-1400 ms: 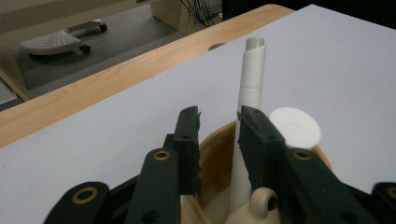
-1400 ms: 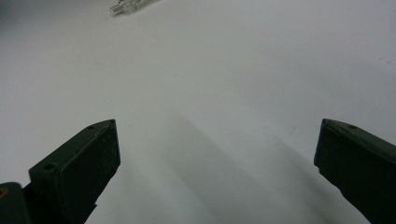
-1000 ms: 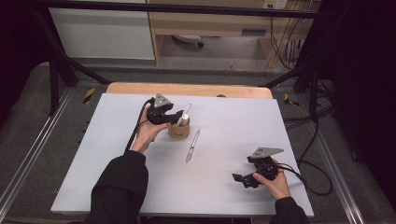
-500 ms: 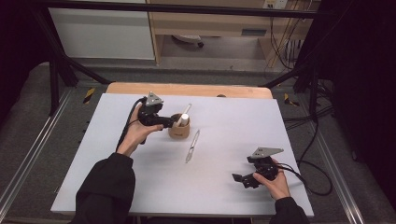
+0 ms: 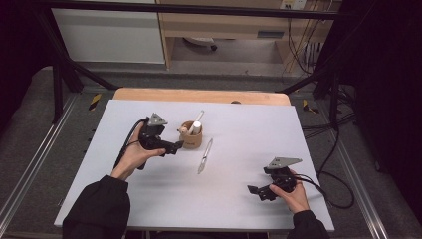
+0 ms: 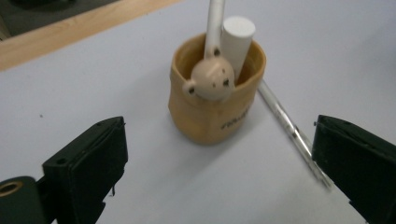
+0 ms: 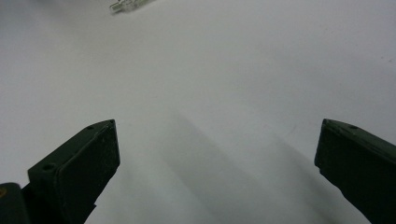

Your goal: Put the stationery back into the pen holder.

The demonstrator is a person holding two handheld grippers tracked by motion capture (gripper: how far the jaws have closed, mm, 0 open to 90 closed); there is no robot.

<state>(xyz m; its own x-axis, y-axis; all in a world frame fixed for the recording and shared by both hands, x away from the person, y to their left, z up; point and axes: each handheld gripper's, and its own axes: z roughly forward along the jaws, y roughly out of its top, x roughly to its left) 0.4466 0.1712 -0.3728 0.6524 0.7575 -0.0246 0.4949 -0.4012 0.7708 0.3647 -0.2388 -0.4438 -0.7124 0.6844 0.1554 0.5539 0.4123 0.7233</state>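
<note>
Tan cup [image 6: 215,102] before wide-apart, just-opened left gripper [image 6: 219,177], clear pen [image 6: 289,130] beside it.

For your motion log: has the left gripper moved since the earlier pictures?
Yes. The left gripper has backed leftward off the cup, jaws just opened, nothing between them.

One cup [image 5: 191,135] stands near the frame's middle, with two things in it: one bear-headed stick [image 6: 212,74] and one white cylinder [image 6: 237,44]. One clear pen [image 5: 204,156] lies below it. Two claws: left claw [image 5: 175,146], right claw [image 5: 254,191].
</note>
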